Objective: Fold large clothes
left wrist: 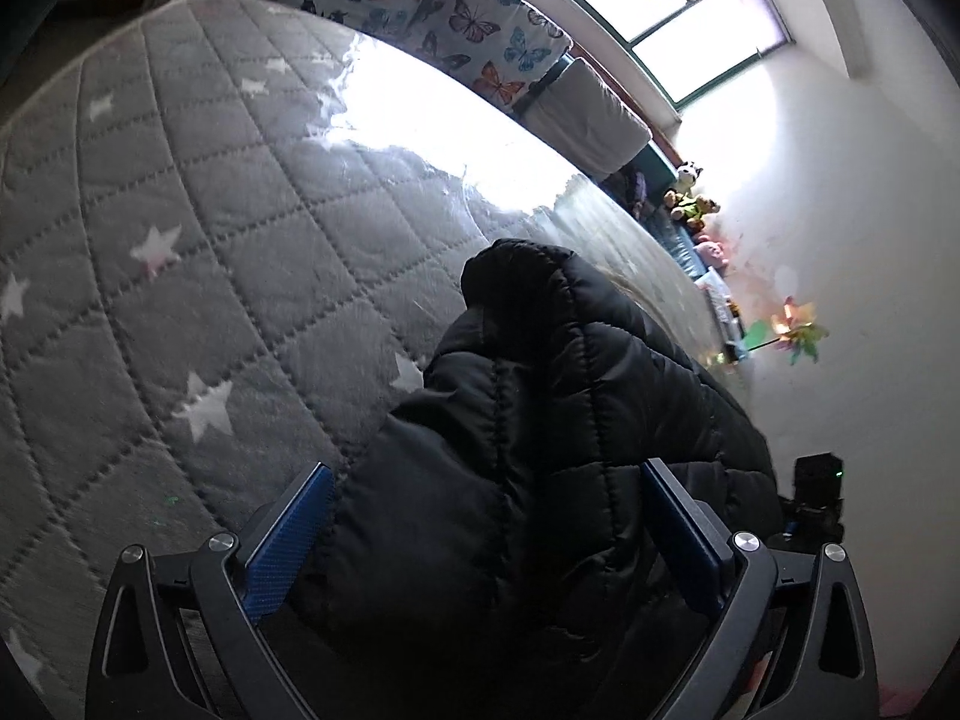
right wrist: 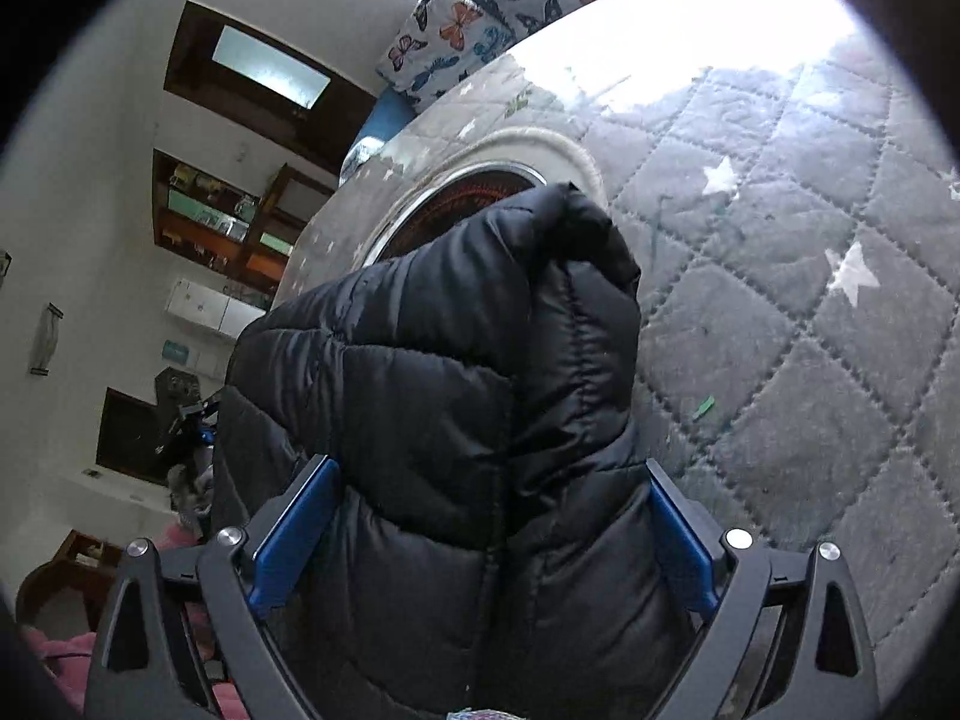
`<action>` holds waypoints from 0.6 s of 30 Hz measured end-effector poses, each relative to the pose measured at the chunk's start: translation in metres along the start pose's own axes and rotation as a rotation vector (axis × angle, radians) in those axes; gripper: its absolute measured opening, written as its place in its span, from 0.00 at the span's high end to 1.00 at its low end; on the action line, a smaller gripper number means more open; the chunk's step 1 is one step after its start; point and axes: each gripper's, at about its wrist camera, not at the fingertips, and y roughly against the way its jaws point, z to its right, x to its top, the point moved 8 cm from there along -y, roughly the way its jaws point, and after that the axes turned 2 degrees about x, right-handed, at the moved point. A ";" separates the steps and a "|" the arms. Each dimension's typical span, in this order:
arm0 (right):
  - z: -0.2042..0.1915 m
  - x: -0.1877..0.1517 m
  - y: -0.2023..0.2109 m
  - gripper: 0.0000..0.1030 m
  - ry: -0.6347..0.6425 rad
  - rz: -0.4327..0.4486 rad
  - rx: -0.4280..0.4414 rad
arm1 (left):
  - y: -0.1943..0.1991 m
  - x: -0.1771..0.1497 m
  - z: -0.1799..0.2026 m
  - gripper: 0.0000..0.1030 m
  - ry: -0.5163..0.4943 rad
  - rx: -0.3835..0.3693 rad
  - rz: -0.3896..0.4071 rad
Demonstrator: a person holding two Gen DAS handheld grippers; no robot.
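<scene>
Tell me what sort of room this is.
Most likely a child's bedroom: a grey quilted star-print bedspread covers a bed, white butterfly-print cushions line the window side, and small plush toys sit along the wall.

Black quilted puffer jacket (left wrist: 540, 420) in slick, faintly glossy nylon – on a grey star-printed quilted bedspread (left wrist: 180, 240), matt, soft, stitched in diamonds.
</scene>
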 end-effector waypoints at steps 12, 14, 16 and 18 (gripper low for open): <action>-0.014 -0.004 -0.011 0.00 0.025 -0.083 0.044 | -0.003 -0.007 0.011 0.04 -0.053 -0.030 -0.024; -0.017 -0.008 -0.013 0.00 0.042 -0.114 0.040 | -0.005 -0.006 0.005 0.04 -0.051 -0.029 -0.034; -0.018 -0.007 -0.018 0.00 0.059 -0.118 0.013 | -0.009 -0.003 0.000 0.03 -0.046 -0.029 -0.048; -0.018 -0.005 -0.017 0.00 0.057 -0.106 0.006 | -0.012 0.003 0.001 0.03 -0.039 -0.029 -0.048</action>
